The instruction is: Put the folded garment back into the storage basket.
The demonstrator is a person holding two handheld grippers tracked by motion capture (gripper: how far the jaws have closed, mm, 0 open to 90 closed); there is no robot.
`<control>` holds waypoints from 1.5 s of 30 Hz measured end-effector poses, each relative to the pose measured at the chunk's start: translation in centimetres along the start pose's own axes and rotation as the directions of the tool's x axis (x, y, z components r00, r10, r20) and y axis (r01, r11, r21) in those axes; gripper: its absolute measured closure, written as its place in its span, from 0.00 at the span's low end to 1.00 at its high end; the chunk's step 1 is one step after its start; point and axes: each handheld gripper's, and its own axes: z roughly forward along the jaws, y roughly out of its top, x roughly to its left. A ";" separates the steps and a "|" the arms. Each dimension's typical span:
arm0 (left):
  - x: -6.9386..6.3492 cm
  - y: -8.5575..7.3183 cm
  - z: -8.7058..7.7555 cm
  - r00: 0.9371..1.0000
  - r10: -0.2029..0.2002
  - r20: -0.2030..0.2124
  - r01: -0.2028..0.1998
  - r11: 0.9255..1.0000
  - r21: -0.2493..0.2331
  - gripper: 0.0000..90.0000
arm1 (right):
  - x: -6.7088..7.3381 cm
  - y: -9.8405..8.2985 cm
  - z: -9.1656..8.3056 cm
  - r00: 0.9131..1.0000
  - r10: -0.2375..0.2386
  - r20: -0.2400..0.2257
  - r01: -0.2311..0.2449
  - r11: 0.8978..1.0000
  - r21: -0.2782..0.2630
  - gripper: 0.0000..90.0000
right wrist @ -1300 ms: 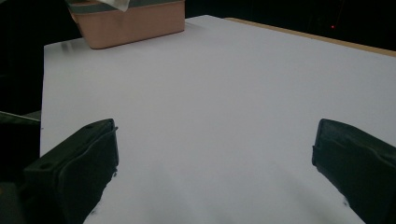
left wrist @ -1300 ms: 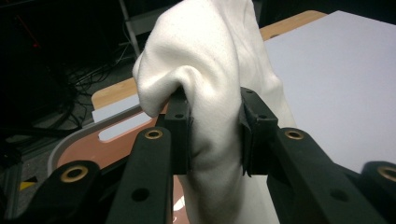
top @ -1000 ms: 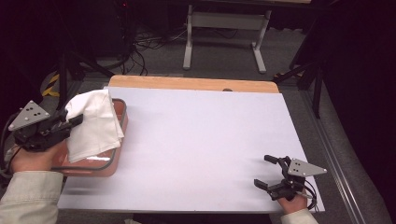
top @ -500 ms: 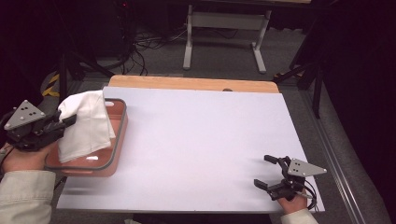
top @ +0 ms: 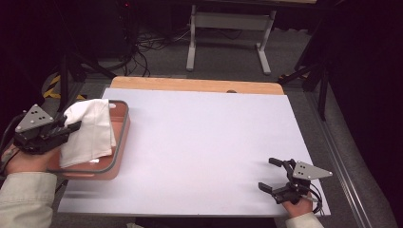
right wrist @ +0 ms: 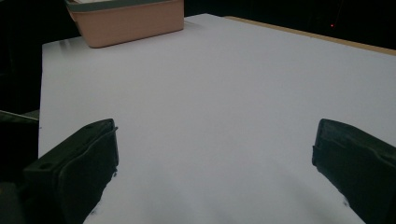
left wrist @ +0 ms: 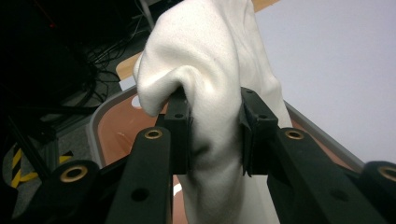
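Since half a second ago the left gripper [top: 71,127] has carried the white cloth [top: 90,133] nearer and a little to the left, so the cloth now hangs lower over the pink tray [top: 121,137] and covers more of its near half; the right gripper has kept its place.

At the far left of the high view, the person's left hand [top: 23,159] holds the left gripper just outside the tray's left rim, its grey three-cornered plate facing up. Its jaws are clamped on a bunched fold of the white cloth. In the left gripper view the cloth [left wrist: 210,93] is pinched between the two black pads [left wrist: 180,135], rising above them in a rounded hump and falling below them toward the tray floor [left wrist: 121,135]. The rest of the cloth drapes to the right of the gripper, inside the grey-rimmed tray, which sits on the left edge of the white table [top: 204,142].

The middle of the table is bare white board, with a wooden strip along its far edge.

At the near right corner the right gripper [top: 278,173] rests low on the table, well apart from the tray and cloth. Its jaws stand wide apart with nothing between them. In the right gripper view the table stretches ahead, with the pink tray [right wrist: 126,18] far off at the upper left.
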 end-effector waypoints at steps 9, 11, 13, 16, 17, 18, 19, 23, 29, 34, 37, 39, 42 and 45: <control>-0.5 -0.5 1.2 0.998 0.043 0.054 -0.043 0.999 0.005 0.77 | 0.0 0.0 0.0 1.000 0.000 0.000 0.000 1.000 -0.001 0.01; -0.7 -0.5 1.4 0.997 0.055 0.061 -0.055 0.998 0.008 0.76 | 0.0 0.0 0.0 1.000 0.002 -0.001 -0.002 1.000 0.000 0.01; -0.8 -0.5 1.6 0.996 0.063 0.064 -0.064 0.998 0.021 0.77 | 0.0 0.0 0.0 1.000 0.002 -0.001 -0.002 1.000 0.000 0.01; -0.9 -0.7 1.8 0.995 0.062 0.071 -0.065 0.997 0.038 0.76 | 0.0 0.0 0.0 1.000 0.002 -0.001 -0.002 1.000 0.000 0.01; -0.8 -0.8 1.9 0.995 0.064 0.072 -0.067 0.997 0.044 0.76 | 0.0 0.0 0.0 1.000 0.002 -0.001 -0.002 1.000 0.000 0.01; -0.8 -0.8 1.9 0.995 0.064 0.072 -0.067 0.997 0.044 0.76 | 0.0 0.0 0.0 1.000 0.002 -0.001 -0.002 1.000 0.000 0.01; -0.9 -0.9 1.9 0.995 0.063 0.072 -0.066 0.997 0.048 0.76 | 0.0 0.0 0.0 1.000 0.001 -0.001 -0.001 1.000 0.000 0.01; -1.0 -1.2 2.3 0.994 0.066 0.087 -0.073 0.994 0.077 0.76 | 0.0 0.0 0.0 1.000 0.000 0.001 0.000 1.000 -0.001 0.01; -1.2 -1.5 2.5 0.992 0.067 0.103 -0.076 0.993 0.091 0.76 | 0.0 0.0 0.0 1.000 0.000 0.000 0.000 1.000 -0.001 0.01; -1.2 -1.9 2.6 0.992 0.057 0.113 -0.068 0.993 0.098 0.76 | 0.0 0.0 0.0 1.000 -0.001 0.000 0.001 1.000 0.000 0.01; -1.1 -2.2 2.6 0.992 0.046 0.121 -0.059 0.993 0.102 0.76 | 0.0 0.0 0.0 1.000 -0.001 -0.003 0.001 1.000 -0.001 0.01; -1.1 -2.3 2.7 0.992 0.042 0.120 -0.054 0.993 0.105 0.76 | 0.0 0.0 0.0 1.000 0.000 -0.003 0.000 1.000 -0.001 0.01; -1.0 -2.3 2.9 0.991 0.035 0.126 -0.049 0.993 0.111 0.76 | 0.1 0.0 0.1 1.000 0.001 -0.002 -0.001 1.000 -0.001 0.01; -1.0 -2.4 3.1 0.992 0.025 0.124 -0.040 0.992 0.116 0.76 | 0.1 0.0 0.1 1.000 0.000 -0.001 0.000 1.000 0.000 0.01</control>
